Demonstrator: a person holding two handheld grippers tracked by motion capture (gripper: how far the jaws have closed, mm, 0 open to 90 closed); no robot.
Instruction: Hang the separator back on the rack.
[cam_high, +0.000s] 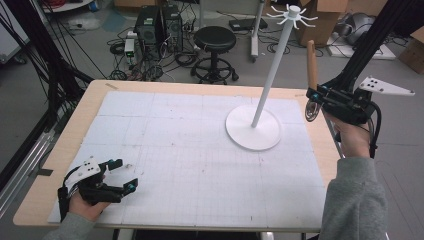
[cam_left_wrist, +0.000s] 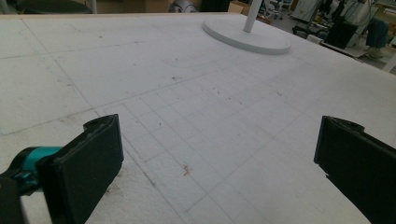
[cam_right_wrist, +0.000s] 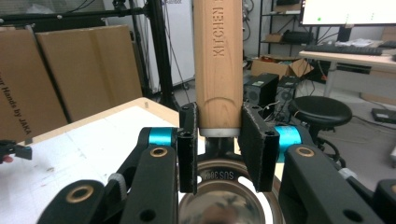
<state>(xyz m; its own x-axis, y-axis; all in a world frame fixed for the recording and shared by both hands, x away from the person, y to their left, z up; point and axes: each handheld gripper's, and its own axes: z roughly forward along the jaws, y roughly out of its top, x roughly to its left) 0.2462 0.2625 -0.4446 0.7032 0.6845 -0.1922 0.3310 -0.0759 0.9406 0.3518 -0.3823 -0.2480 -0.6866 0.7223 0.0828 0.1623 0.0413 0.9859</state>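
Note:
A kitchen utensil with a wooden handle (cam_high: 312, 62) and a round steel head (cam_high: 311, 111) stands upright off the table's right edge. My right gripper (cam_high: 312, 95) is shut on the lower end of the handle (cam_right_wrist: 218, 60), just above the steel head (cam_right_wrist: 224, 198); in the right gripper view the pads (cam_right_wrist: 188, 140) press on both of its sides. A white stand (cam_high: 253, 129) with a tall pole and a ring of hooks (cam_high: 292, 16) at the top sits on the mat, left of that gripper. My left gripper (cam_high: 125, 175) rests at the table's front left, open (cam_left_wrist: 219, 158) with nothing between its jaws.
A white gridded mat (cam_high: 190, 150) covers the wooden table (cam_high: 65, 150). Beyond the far edge are a black stool (cam_high: 215, 40), computer towers (cam_high: 155, 25), cables and cardboard boxes (cam_high: 325, 15). A black frame post (cam_high: 370, 45) rises behind the right gripper.

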